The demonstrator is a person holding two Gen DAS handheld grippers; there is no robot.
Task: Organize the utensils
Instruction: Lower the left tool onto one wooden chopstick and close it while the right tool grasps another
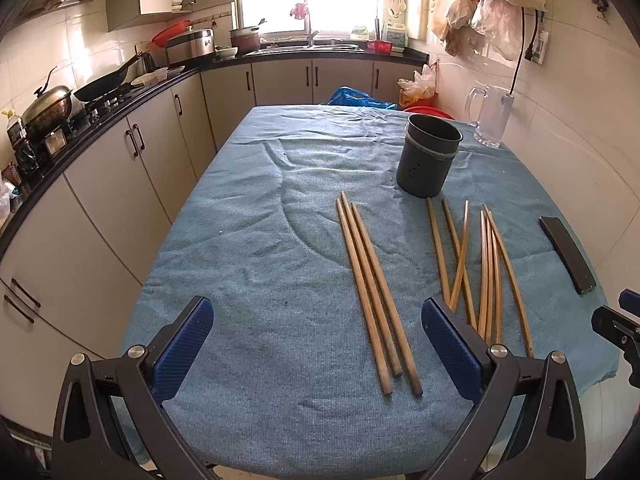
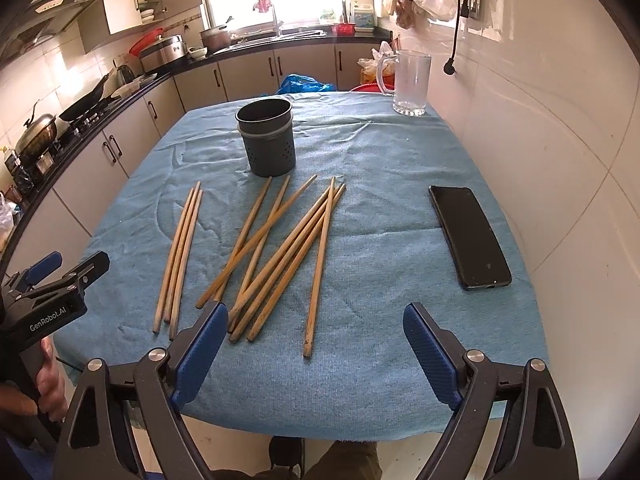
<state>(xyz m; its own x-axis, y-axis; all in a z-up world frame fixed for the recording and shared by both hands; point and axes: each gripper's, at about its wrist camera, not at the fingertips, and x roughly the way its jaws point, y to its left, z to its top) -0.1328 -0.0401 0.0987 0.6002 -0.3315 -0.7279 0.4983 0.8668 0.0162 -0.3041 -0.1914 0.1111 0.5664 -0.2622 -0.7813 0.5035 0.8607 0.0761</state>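
Three wooden chopsticks [image 1: 374,292] lie side by side on the blue towel [image 1: 260,240]; a looser crossed pile of several chopsticks [image 1: 480,268] lies to their right. Behind them stands a dark grey perforated utensil holder [image 1: 428,158], upright and empty as far as I see. My left gripper [image 1: 318,344] hovers open over the towel's near edge, the three chopsticks' near ends between its blue pads. In the right wrist view the trio [image 2: 180,256], the pile [image 2: 280,252] and the holder [image 2: 267,136] show again. My right gripper [image 2: 316,352] is open, nothing held.
A black phone [image 2: 468,236] lies on the towel at right. A clear glass mug [image 2: 410,82] stands at the far right corner by the tiled wall. Kitchen counters with pans [image 1: 100,88] run along the left. A hand [image 2: 48,384] holds the left gripper's handle.
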